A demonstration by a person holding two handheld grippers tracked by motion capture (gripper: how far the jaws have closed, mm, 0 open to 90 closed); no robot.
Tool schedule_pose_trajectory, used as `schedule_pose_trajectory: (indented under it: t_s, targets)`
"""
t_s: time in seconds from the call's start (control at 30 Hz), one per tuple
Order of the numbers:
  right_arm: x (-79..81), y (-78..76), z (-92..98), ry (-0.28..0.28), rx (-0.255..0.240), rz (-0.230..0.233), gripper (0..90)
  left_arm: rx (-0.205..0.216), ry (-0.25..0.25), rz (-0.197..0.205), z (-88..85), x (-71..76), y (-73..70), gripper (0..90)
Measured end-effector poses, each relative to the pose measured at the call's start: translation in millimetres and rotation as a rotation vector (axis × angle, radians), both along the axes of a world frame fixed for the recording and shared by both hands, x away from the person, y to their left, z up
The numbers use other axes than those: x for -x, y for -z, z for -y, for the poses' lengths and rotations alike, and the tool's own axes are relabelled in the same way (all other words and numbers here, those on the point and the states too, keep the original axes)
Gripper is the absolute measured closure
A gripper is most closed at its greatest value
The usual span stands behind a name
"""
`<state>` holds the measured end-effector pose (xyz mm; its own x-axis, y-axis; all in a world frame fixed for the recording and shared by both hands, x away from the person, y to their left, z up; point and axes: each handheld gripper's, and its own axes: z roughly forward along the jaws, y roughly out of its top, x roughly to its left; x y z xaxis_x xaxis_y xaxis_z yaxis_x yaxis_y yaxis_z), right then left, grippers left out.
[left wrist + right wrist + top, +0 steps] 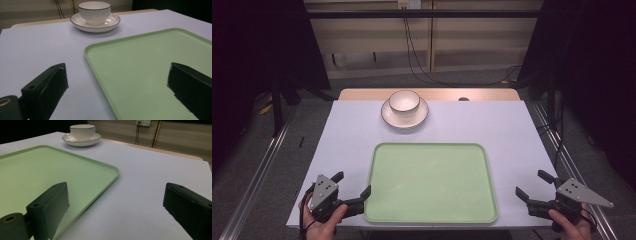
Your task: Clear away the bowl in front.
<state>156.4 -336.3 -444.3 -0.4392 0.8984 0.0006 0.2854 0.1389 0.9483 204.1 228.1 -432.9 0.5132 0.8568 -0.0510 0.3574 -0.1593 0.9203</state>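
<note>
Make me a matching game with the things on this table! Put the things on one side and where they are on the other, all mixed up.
Things:
1. bowl
2. plate
3. green tray
4. left gripper

Places or states:
A. lies bare on the near half of the table
B. sits on the plate
C. open, at the tray's near left corner
D. stands at the far edge of the table, under the bowl

Pairs: 1-B, 2-D, 3-A, 4-C
</note>
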Motion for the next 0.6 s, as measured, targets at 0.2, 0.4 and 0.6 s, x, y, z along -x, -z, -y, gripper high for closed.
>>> schedule_pose_trajectory:
  t_s: [0.2,0.4,0.6]
  targets:
    - [-1.9,0.9,0.1,0.006,-0.009,0.002,5.9,-0.002,0.002,0.000,0.2,0.4,-0.6,3.1]
    - [-3.1,1.4,-2.9,-0.013,0.004,-0.006,6.0,-0.009,0.034,-0.007,3.6,-0.8,-1.4,3.3]
    - [-2.9,0.9,-5.9,-0.028,0.012,0.001,6.0,-0.021,0.081,-0.024,11.1,-4.8,-5.0,4.1]
